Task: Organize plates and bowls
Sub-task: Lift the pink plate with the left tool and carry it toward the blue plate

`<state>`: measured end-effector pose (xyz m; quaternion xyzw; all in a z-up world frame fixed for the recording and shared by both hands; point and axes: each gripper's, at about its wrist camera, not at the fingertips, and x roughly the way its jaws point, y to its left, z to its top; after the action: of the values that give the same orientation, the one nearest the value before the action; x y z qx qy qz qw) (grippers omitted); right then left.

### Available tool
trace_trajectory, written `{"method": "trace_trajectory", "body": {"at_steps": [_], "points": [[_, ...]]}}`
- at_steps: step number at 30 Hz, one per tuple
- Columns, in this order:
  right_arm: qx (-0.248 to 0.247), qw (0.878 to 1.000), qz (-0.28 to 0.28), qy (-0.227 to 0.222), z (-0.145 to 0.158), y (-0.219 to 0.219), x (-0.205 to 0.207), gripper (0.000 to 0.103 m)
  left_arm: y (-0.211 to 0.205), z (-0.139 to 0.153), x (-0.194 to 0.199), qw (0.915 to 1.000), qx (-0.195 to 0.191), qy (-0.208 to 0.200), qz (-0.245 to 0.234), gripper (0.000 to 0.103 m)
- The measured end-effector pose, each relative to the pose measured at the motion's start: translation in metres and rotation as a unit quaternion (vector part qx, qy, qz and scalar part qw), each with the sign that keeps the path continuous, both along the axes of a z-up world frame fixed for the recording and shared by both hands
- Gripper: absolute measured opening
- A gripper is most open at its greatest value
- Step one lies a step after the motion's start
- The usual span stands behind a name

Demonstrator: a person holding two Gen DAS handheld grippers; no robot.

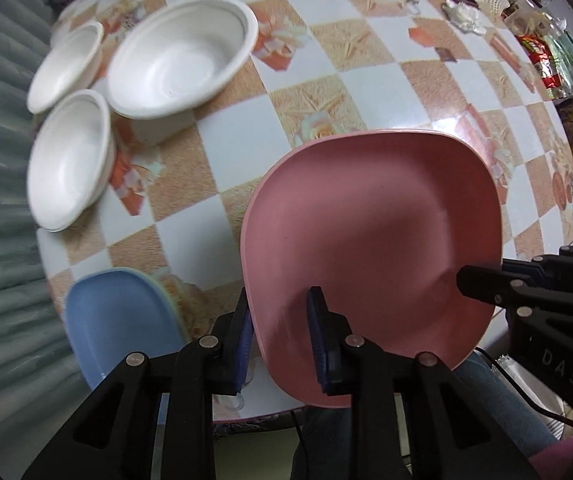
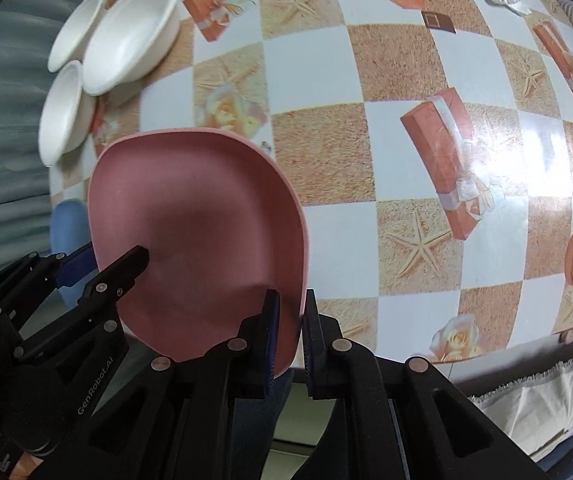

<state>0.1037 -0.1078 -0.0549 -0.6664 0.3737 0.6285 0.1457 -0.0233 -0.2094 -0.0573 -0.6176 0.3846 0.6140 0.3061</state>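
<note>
The pink plate (image 1: 370, 248) is off the table (image 1: 386, 92), carried near its front edge and tilted, and you hold it at two points. Your left gripper (image 1: 282, 336) has its fingers (image 1: 318, 340) closed on the plate's near rim, one finger under and one on the upper face. Your right gripper (image 2: 290, 336) is clamped the same way on the plate's right-hand rim, its fingers (image 2: 270, 332) narrow with only the rim between them. Both grips sit at the edge, not deep.

Just left of the plate lies a blue plate (image 1: 122, 320), which seems to rest on another of pale green. Further back on the left stand three white bowls (image 1: 178, 56), close together, one larger than the others.

Judgement: the step in hand is the transfer of the pink plate, most likely onto the blue stack. The next move calls for both hands to travel together at a matched rate, level the plate over the blue one, lower it squarely, and only then release. Uneven motion could twist the rim out of one grip.
</note>
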Motion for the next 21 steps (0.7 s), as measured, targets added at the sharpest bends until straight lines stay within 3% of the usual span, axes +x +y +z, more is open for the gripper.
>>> {"method": "trace_trajectory", "body": {"at_steps": [12, 21], "points": [[0.026, 0.999, 0.029, 0.029, 0.038, 0.005, -0.022, 0.013, -0.013, 0.04, -0.012, 0.9992, 0.027, 0.026, 0.017, 0.028], [0.035, 0.998, 0.039, 0.037, 0.052, -0.003, -0.031, 0.013, -0.021, 0.048, -0.02, 0.9985, 0.034, 0.038, 0.019, 0.028]]}}
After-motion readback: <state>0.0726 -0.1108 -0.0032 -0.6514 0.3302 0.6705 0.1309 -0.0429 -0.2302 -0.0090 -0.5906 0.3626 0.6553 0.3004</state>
